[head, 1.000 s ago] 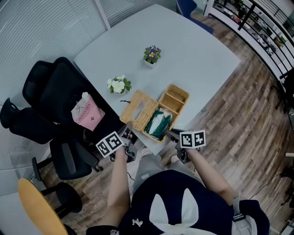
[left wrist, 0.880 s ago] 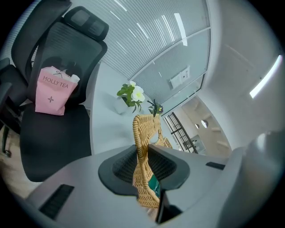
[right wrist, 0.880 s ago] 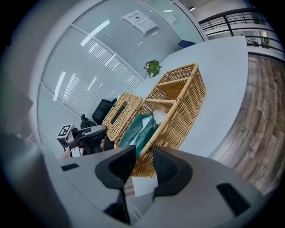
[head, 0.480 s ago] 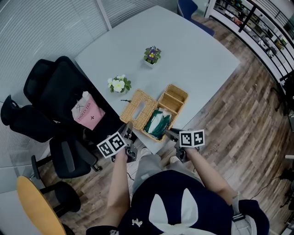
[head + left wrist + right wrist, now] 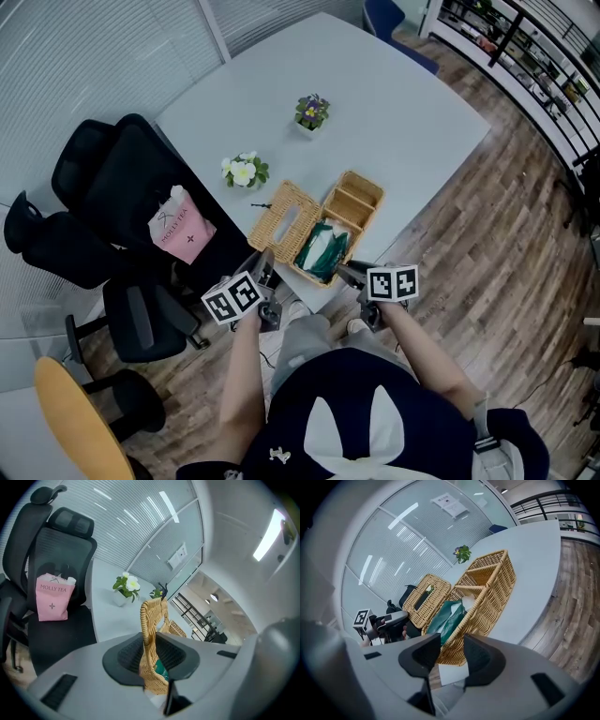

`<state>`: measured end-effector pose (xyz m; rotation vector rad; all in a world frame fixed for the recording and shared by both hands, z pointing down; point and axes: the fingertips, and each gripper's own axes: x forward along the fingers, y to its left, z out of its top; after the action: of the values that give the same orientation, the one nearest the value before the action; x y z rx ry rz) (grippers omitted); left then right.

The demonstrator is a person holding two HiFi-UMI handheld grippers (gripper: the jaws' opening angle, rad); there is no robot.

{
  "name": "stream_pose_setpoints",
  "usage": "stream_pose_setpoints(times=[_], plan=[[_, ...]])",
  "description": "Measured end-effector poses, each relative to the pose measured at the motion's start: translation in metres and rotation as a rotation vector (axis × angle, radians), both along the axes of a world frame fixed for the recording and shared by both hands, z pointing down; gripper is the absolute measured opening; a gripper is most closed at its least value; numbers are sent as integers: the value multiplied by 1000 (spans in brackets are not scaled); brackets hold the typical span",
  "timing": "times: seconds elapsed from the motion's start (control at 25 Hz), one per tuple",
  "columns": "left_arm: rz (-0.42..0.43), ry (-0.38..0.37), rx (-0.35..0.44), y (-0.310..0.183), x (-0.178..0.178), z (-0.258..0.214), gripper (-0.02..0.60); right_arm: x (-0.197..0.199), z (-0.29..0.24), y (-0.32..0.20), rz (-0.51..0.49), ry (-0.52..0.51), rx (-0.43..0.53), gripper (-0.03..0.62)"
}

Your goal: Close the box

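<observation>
Two risks noted: with my left tongs [image 5: 151, 657] clenched on the lid [image 5: 150, 618] and my right tongs [image 5: 451, 651] opening around the near wall of the box [image 5: 492, 588] between them, the unsteadied box may slide or the lid slip.

Wicker box [image 5: 354, 208], open, at the table [image 5: 394, 112] edge; lid [image 5: 284, 223] open leftward.

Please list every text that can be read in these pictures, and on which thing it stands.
"MOLLY TEA": on the pink paper bag on the black chair.
Paper sheet on the glass wall: print too small to read.
</observation>
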<state>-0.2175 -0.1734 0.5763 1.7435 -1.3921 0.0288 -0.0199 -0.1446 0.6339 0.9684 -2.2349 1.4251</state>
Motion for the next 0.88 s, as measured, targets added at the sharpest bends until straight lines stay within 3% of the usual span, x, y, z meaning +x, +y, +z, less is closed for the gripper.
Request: stream_pose_setpoints(times=[0.24, 0.48, 0.88], plan=[[73, -215, 35, 4, 11, -8, 84, 2, -1, 4, 10, -3, -4, 124], [124, -339, 70, 9, 16, -11, 84, 0, -1, 4, 5, -1, 5, 100], [154, -395, 84, 18, 25, -16, 84, 4, -3, 7, -4, 2, 7, 84]])
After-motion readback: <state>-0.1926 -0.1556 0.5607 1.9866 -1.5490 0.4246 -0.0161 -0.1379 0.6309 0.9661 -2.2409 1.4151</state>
